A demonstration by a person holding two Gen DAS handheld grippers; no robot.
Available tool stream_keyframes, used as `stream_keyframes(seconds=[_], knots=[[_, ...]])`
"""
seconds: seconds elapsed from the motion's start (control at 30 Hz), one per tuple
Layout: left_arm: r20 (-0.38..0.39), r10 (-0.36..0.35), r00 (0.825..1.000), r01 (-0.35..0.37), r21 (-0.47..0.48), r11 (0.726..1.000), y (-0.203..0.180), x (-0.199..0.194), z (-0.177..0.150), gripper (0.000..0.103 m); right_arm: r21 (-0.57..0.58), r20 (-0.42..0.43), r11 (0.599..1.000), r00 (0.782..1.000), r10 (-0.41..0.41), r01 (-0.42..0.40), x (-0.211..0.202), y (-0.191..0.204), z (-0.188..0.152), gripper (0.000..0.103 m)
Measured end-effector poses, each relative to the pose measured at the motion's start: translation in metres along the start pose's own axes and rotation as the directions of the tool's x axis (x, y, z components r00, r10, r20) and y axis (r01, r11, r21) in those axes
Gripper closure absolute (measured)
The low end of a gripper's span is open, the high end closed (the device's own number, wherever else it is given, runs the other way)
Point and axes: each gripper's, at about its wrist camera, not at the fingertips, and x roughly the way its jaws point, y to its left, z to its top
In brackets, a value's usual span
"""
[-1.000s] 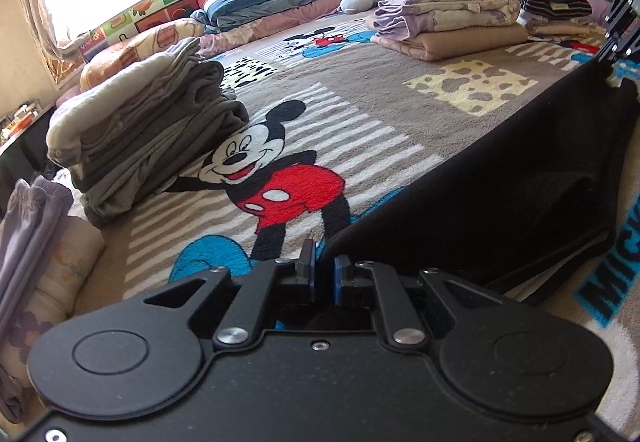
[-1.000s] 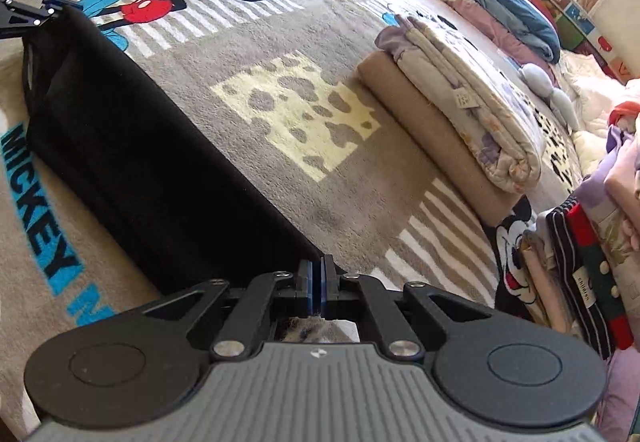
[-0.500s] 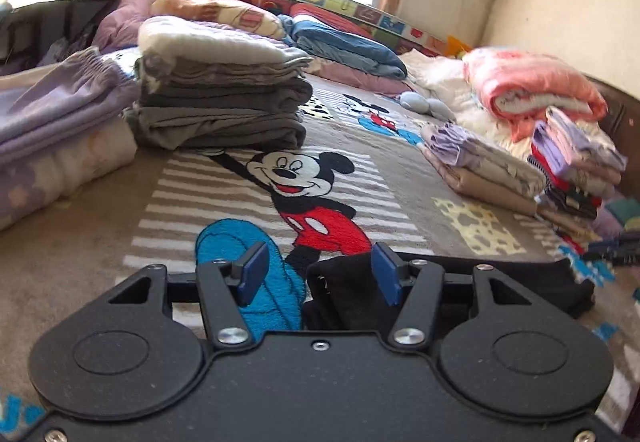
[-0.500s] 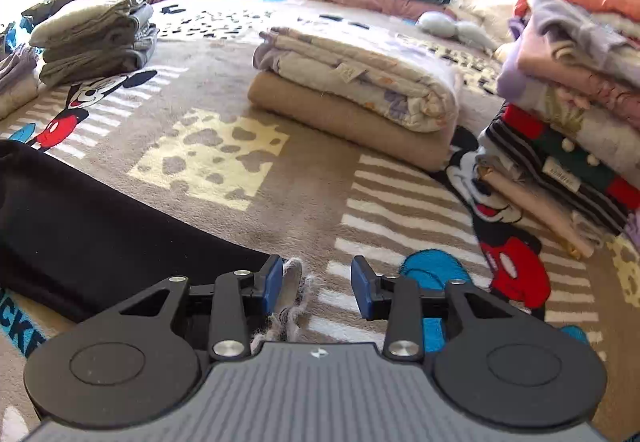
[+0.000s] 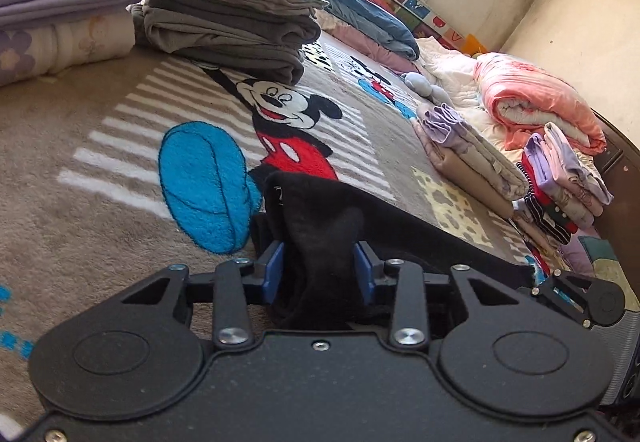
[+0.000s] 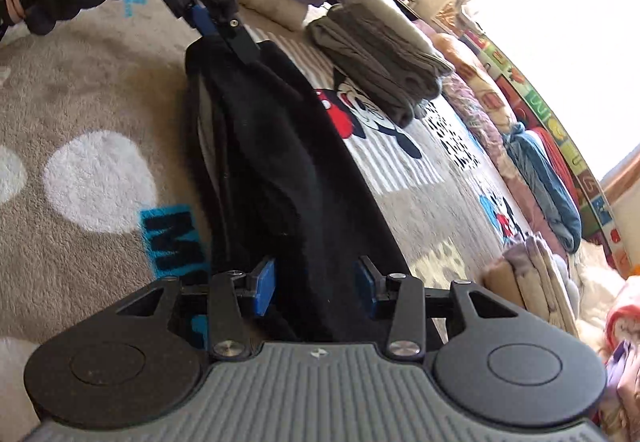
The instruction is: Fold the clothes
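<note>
Black garment (image 5: 320, 234) between 2 open grippers (image 6: 316, 288)

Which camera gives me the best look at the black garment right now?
The right wrist view: the black garment runs lengthwise across the blanket. The left wrist view shows mostly its bunched end between open pads.

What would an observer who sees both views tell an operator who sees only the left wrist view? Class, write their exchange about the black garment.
Operator: Are the right fingers shut?
Observer: No. The right gripper is open, with the black garment lying between its fingers.
Operator: What is beside the garment there?
Observer: Blue and black lettering on the blanket, close to the right gripper.
Operator: Anything else nearby?
Observer: A round white spot on the blanket, just beyond the lettering.
</note>
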Motion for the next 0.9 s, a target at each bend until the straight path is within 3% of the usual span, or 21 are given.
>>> stream_keyframes(seconds=[0.03,0.17,0.2,0.23,0.37,0.43,0.57,0.63,0.73,0.9], knots=[[-0.001,0.001,1.0,-0.001,0.002,1.0,0.001,0.0,0.0,0.078,-0.037,-0.005,0.999,1.0,-0.005,0.005,0.004,0.005,0.003,0.06],[0.006,-0.014,1.0,0.014,0.003,1.0,0.003,-0.002,-0.002,0.084,-0.103,0.014,0.994,1.0,-0.021,0.022,0.016,0.009,0.014,0.064],[0.011,-0.029,1.0,0.029,-0.008,1.0,0.005,-0.005,-0.002,0.084,-0.088,0.015,0.996,1.0,-0.005,0.006,0.018,0.007,0.016,0.084],[0.015,-0.048,0.999,0.049,-0.024,0.999,0.007,-0.009,-0.001,0.085,-0.051,0.013,0.998,1.0,0.024,-0.023,0.018,0.003,0.018,0.091],[0.008,-0.116,0.993,0.117,-0.088,0.989,0.015,-0.018,0.0,0.085,0.071,0.069,0.995,0.996,0.062,-0.067,-0.009,-0.016,0.016,0.091],[-0.007,-0.12,0.993,0.118,-0.103,0.988,0.017,-0.016,-0.001,0.085,0.043,0.054,0.998,0.997,0.046,-0.049,-0.007,-0.007,0.015,0.091],[-0.021,-0.062,0.998,0.061,-0.044,0.997,0.014,-0.01,-0.005,0.084,-0.013,0.024,1.0,1.0,0.014,-0.013,-0.002,0.011,0.012,0.091],[-0.027,-0.065,0.997,0.065,-0.028,0.998,0.014,-0.01,-0.006,0.083,-0.042,0.01,0.999,1.0,-0.003,0.004,0.001,0.02,0.011,0.09],[0.009,-0.082,0.997,0.082,-0.026,0.996,0.015,-0.018,-0.003,0.081,-0.075,-0.006,0.997,1.0,-0.024,0.024,0.003,0.032,0.009,0.076],[0.072,-0.1,0.992,0.104,-0.051,0.993,0.021,-0.024,0.013,0.079,-0.041,0.002,0.999,1.0,-0.014,0.014,-0.008,0.031,0.009,0.073]])
